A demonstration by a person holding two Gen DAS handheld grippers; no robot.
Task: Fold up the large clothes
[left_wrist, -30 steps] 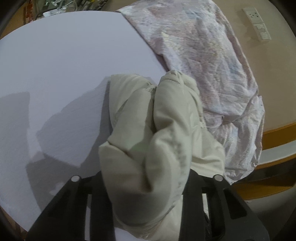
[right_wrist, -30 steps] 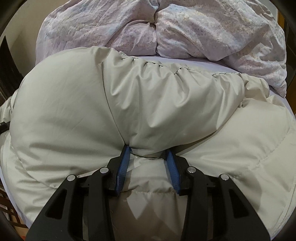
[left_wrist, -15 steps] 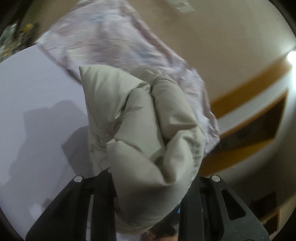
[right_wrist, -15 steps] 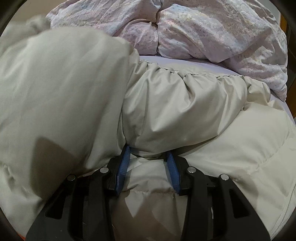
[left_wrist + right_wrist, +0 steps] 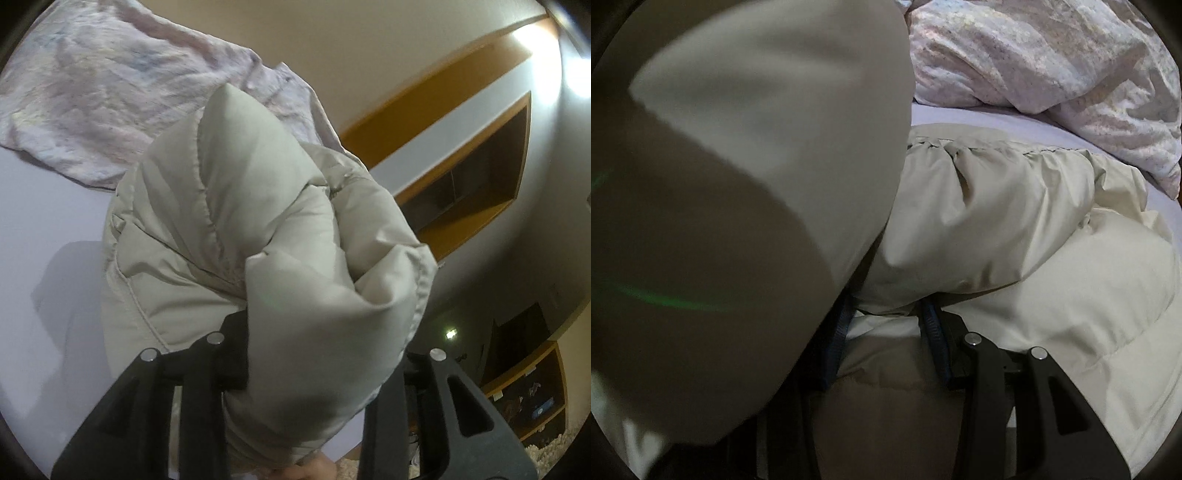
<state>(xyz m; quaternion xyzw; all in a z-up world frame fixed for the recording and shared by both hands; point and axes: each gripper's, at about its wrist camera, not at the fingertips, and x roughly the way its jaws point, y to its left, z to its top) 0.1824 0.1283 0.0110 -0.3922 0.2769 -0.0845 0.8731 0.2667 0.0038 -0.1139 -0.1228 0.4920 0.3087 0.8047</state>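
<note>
A large beige puffer jacket point(image 5: 1015, 229) lies on the pale lilac bed sheet point(image 5: 979, 118). My left gripper point(image 5: 306, 354) is shut on a thick bunched fold of the jacket point(image 5: 258, 221) and holds it lifted above the bed; the fabric hides the fingertips. My right gripper point(image 5: 886, 317) holds its blue pads point(image 5: 932, 325) about a jacket fold low on the bed; the jaws stand partly apart with fabric between them. A lifted flap of the jacket point(image 5: 738, 166) covers the left half of the right wrist view.
A crumpled pink floral duvet point(image 5: 1052, 62) lies at the far side of the bed, also in the left wrist view point(image 5: 92, 92). Past the bed's edge are a beige wall and wooden shelving point(image 5: 480, 166). The sheet point(image 5: 44, 258) shows at left.
My left gripper has lifted its bunch of jacket and swung it right, toward the wall. The raised flap has swept across the right wrist view. The right gripper has stayed put.
</note>
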